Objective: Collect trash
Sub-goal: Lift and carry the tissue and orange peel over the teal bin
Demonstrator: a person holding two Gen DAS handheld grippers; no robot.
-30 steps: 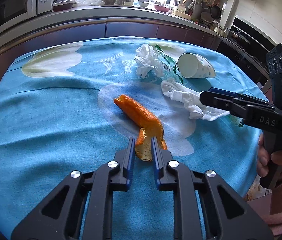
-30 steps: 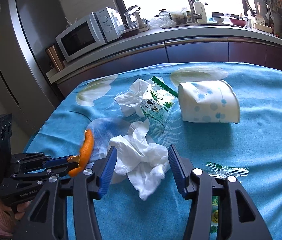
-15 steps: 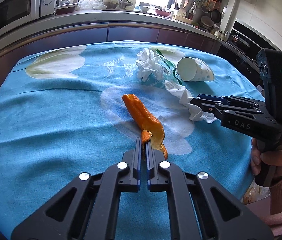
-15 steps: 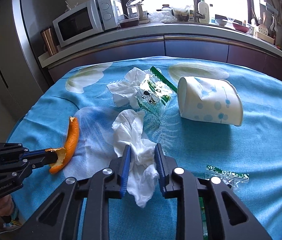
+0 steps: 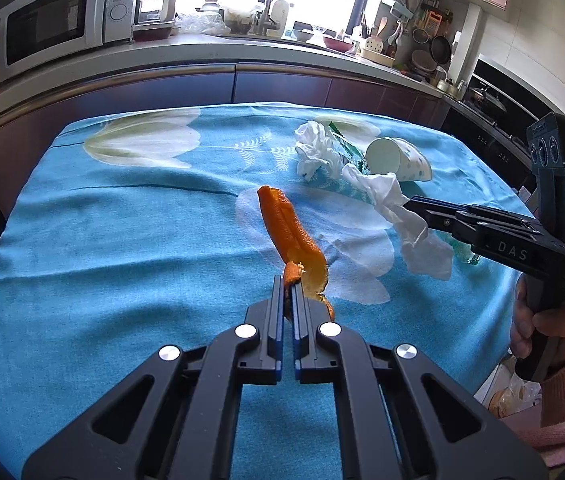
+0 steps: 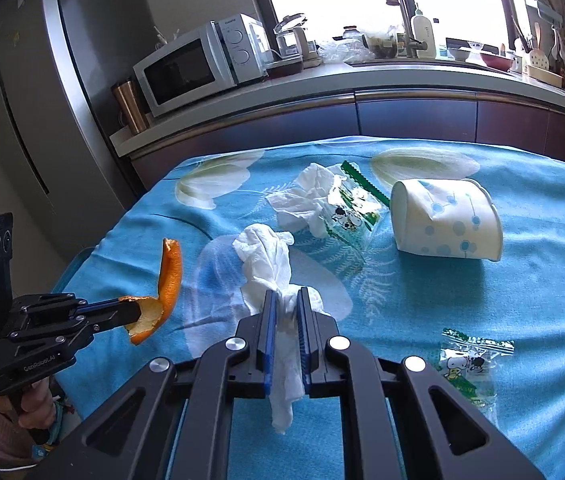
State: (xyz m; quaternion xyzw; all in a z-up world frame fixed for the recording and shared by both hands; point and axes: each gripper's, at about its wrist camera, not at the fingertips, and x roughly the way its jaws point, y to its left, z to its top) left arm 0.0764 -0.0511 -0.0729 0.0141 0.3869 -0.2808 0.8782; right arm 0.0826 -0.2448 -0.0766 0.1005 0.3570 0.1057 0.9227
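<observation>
Blue-clothed table (image 6: 542,280) carries paper cup (image 6: 446,220), crumpled tissue (image 6: 302,200), seemingly two wrappers (image 6: 350,210).

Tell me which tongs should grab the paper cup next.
Right, once emptied. The cup lies on its side nearer the right tongs; both are full now, right on tissue, left tongs on orange peel.

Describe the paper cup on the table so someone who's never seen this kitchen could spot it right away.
Start at the table with the blue flowered cloth in front of the kitchen counter. Among the trash there, the paper cup lies tipped on its side, just right of a green snack wrapper and a crumpled tissue. It is the only rigid, rounded item, white with pale blue dots.
</observation>
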